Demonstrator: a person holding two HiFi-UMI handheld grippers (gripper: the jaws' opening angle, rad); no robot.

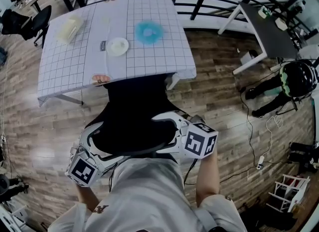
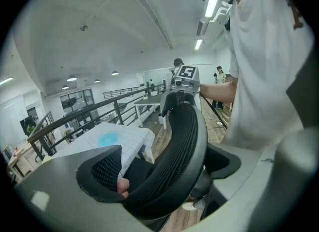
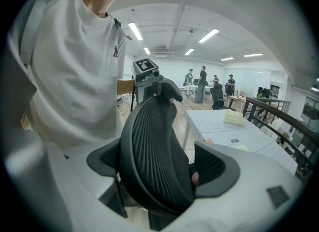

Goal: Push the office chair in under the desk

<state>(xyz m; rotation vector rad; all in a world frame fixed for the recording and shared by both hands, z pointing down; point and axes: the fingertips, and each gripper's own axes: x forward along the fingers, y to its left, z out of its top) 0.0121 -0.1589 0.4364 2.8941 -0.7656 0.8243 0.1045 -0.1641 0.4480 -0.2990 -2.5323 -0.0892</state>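
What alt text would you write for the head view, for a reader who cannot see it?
Seen from above, the person's left gripper and right gripper clamp the black mesh back of an office chair. The chair's front goes under the edge of a desk whose top is white with a grid.

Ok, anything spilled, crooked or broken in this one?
Only the blue blotch on the checked tablecloth stands out: it looks like a stain or spill, though it could be something fuzzy lying there. The chair looks fine, its back held in the jaws of the left gripper and right gripper.
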